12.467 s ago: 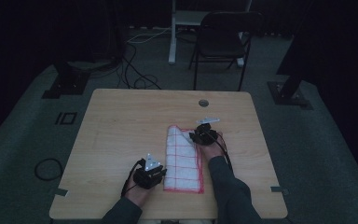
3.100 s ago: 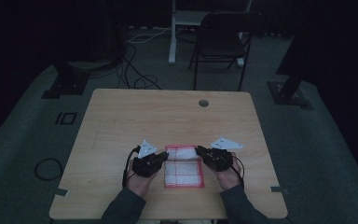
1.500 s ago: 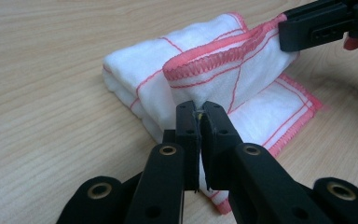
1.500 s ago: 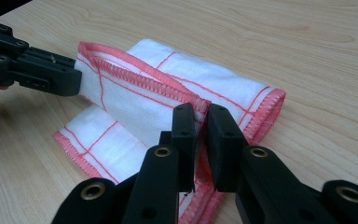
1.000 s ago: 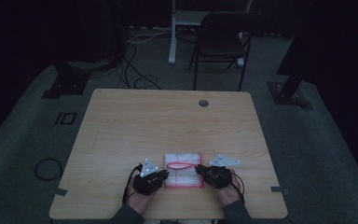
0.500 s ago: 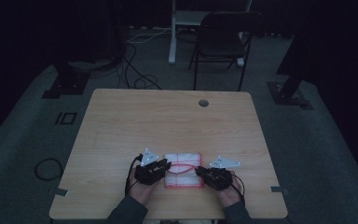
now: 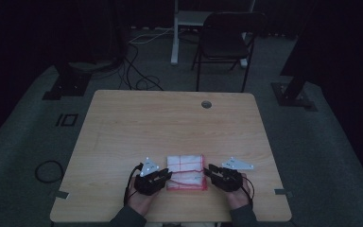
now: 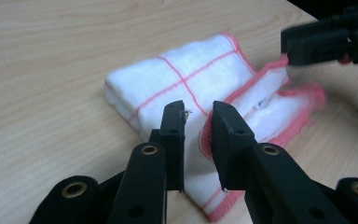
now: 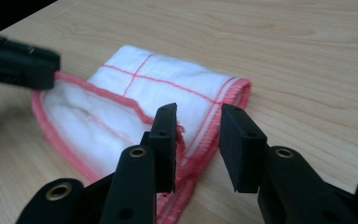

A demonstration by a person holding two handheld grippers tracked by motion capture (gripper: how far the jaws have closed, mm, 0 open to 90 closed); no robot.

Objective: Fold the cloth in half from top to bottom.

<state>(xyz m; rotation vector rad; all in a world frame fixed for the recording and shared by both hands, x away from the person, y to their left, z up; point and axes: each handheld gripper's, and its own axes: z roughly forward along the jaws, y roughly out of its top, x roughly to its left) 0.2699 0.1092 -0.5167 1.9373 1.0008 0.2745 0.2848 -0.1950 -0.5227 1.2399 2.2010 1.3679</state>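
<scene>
A white cloth [image 7: 185,171] with red grid lines and a red hem lies folded near the table's front edge. My left gripper [image 7: 164,176] is at its near left corner and my right gripper [image 7: 211,171] at its near right corner. In the left gripper view the left gripper [image 8: 198,116] is open, its jaws having just been closing a little, with the loose red hem [image 8: 204,140] in the gap and not pinched. In the right gripper view the right gripper [image 9: 198,119] is open over the cloth's corner [image 9: 205,135], its jaws having just been opening.
The wooden table [image 7: 170,127] has a round cable hole [image 7: 206,104] at its far side. The front edge runs just behind my hands. A dark chair [image 7: 227,42] and floor stands with cables are beyond the table.
The cloth went from a long strip to a small folded square. Over the last second both hands stayed at its near corners, and the right gripper's jaws have come apart off the cloth.
</scene>
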